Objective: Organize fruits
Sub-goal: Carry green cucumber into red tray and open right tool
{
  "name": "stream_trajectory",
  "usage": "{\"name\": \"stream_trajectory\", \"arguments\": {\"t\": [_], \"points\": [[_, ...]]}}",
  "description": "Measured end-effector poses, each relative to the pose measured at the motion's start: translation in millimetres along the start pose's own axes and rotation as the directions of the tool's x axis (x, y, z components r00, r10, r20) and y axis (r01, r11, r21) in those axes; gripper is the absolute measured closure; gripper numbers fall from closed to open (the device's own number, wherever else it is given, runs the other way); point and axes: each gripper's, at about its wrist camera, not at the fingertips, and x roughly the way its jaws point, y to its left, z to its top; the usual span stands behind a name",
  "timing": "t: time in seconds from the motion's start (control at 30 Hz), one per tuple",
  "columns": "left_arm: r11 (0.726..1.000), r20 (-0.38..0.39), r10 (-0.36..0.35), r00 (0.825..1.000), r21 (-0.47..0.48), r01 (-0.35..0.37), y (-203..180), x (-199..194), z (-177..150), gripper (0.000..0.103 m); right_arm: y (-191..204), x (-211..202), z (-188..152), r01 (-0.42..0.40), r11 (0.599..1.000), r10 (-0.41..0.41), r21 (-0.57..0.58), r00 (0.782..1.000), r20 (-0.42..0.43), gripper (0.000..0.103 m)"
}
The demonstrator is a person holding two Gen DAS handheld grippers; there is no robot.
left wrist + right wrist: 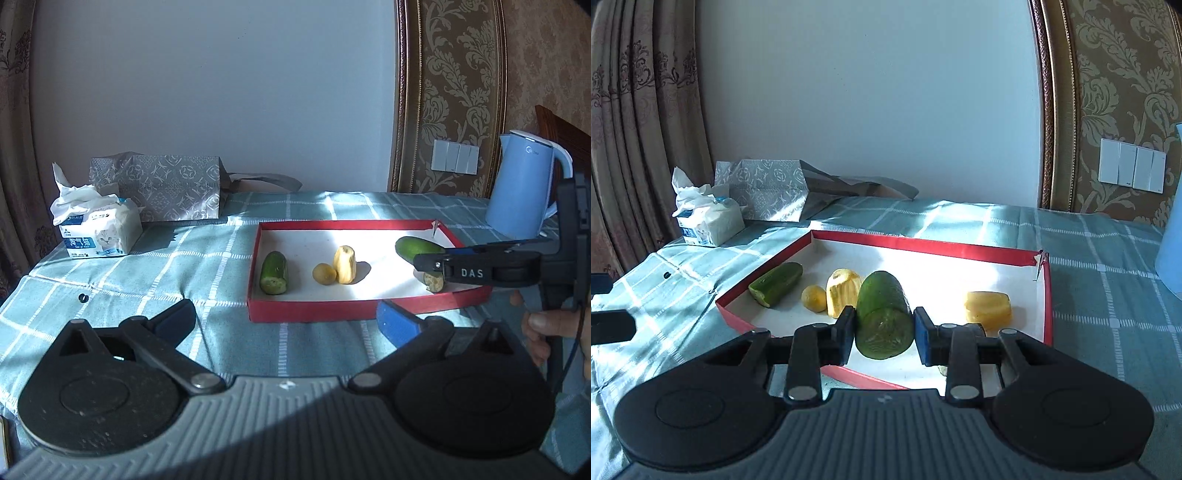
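Here, right gripper clamping cucumber piece, cut end toward camera

Woven checked tablecloth, matt red cardboard tray, glossy plastic kettle.

The left wrist view is taken from low over the checked tablecloth, just short of the red tray, facing the wall. The right wrist view is set nearer, at the tray's front right corner, angled leftward. Tray, tissue pack and patterned bag are shared.
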Motion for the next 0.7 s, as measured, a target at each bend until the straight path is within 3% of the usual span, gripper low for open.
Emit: {"name": "stream_trajectory", "arguments": {"t": [0.23,0.4,0.57,0.7], "points": [[0.995,-0.013,0.022,1.0,0.102,-0.021,-8.9,-18.0,-30.5,0.0,3.6,41.5,-3.5,0.047,0.997,-0.051,-0.054,0.996,-0.074,0.07],[0.987,0.015,0.023,1.0,0.159,-0.025,-11.2,-23.0,-37.8,0.0,8.3,45.4,-6.2,0.077,0.993,-0.084,-0.091,0.994,-0.07,0.07],[0.981,0.015,-0.033,0.999,0.189,0.029,-6.5,-22.5,-42.2,0.0,7.5,10.3,3.3,0.08,0.996,-0.079,-0.035,0.997,0.012,0.069],[0.929,0.031,-0.069,0.997,0.366,0.053,-20.8,-23.1,-54.7,0.0,16.8,-50.3,-3.0,0.088,0.996,-0.084,-0.02,0.989,0.124,0.052]]}}
